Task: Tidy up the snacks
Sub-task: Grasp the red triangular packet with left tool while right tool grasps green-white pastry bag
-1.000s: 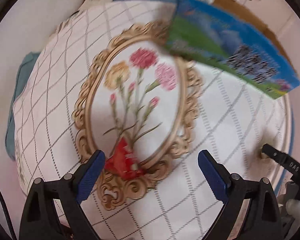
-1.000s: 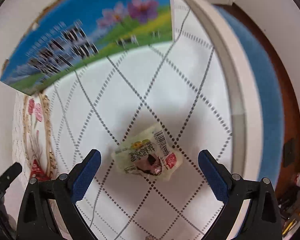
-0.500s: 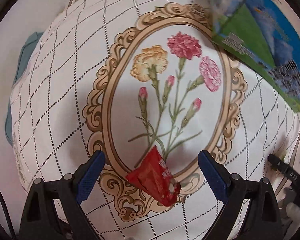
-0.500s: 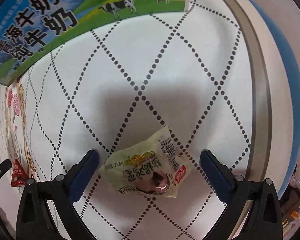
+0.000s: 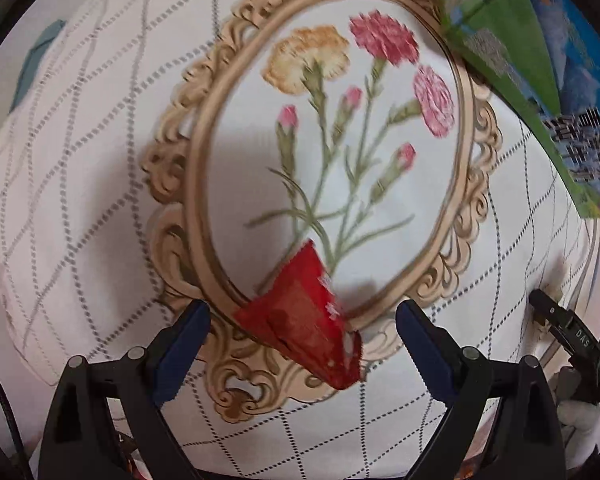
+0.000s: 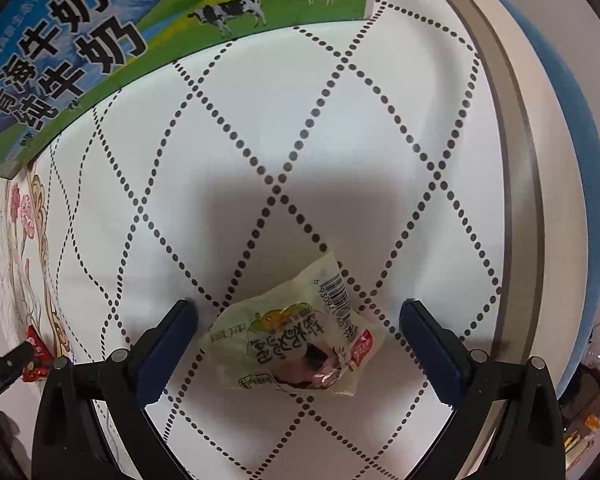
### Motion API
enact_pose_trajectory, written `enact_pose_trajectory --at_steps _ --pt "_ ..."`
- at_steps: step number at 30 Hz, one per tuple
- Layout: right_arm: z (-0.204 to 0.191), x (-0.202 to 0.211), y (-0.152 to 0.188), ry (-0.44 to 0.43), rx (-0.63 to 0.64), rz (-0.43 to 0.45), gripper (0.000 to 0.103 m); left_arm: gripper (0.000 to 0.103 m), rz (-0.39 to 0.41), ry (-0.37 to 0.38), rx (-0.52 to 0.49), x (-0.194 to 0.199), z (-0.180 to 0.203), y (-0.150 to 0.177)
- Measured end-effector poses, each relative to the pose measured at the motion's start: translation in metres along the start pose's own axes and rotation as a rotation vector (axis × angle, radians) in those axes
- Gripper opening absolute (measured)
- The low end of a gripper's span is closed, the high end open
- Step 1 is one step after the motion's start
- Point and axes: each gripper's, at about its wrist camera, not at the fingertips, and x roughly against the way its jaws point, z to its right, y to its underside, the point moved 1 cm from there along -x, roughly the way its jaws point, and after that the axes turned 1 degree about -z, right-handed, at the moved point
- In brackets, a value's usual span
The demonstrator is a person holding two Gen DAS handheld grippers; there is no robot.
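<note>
A red snack packet [image 5: 304, 320] lies on the tablecloth's printed flower frame, between the open jaws of my left gripper [image 5: 302, 336], which hovers low over it. A pale green snack packet [image 6: 296, 344] with a barcode lies on the white dotted tablecloth [image 6: 300, 128], between the open jaws of my right gripper [image 6: 298, 340]. The red packet also shows at the far left of the right wrist view [image 6: 36, 354]. Neither gripper holds anything.
A blue and green milk carton box [image 6: 100, 40] stands at the back of the table; it also shows in the left wrist view [image 5: 540, 88]. The round table edge [image 6: 528, 160] curves along the right. The right gripper's tip [image 5: 564, 328] shows at the right.
Both grippers have come lower and closer to their packets. The red packet and the green packet now sit further in between the jaws. Jaws stay open.
</note>
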Motion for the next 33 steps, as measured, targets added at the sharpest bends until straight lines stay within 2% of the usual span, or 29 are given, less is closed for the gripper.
enact_pose_trajectory --at_steps 4,6,9,16,23,27,33 --pt "0.003 0.005 0.003 -0.019 -0.017 0.012 0.099 0.062 -0.024 0.019 -0.001 -0.011 0.004 0.009" --pt "0.004 0.009 0.004 -0.029 -0.024 0.017 0.094 0.057 -0.012 0.003 -0.016 -0.013 0.005 0.014" --pt "0.007 0.021 0.003 -0.034 -0.03 0.022 0.084 0.057 -0.001 -0.005 -0.028 -0.017 0.014 0.02" --pt "0.013 0.034 0.0 -0.045 -0.023 0.03 0.072 0.056 0.002 0.014 -0.097 -0.014 0.059 0.044" --pt "0.002 0.052 0.033 -0.043 0.044 0.031 0.067 0.056 -0.001 0.032 -0.225 -0.024 0.126 0.067" --pt "-0.008 0.061 0.053 -0.042 0.103 0.021 0.066 0.056 0.005 0.008 -0.285 -0.031 0.153 0.075" --pt "-0.021 0.066 0.082 -0.003 0.187 0.012 0.066 0.06 -0.02 -0.01 -0.304 -0.046 0.16 0.076"
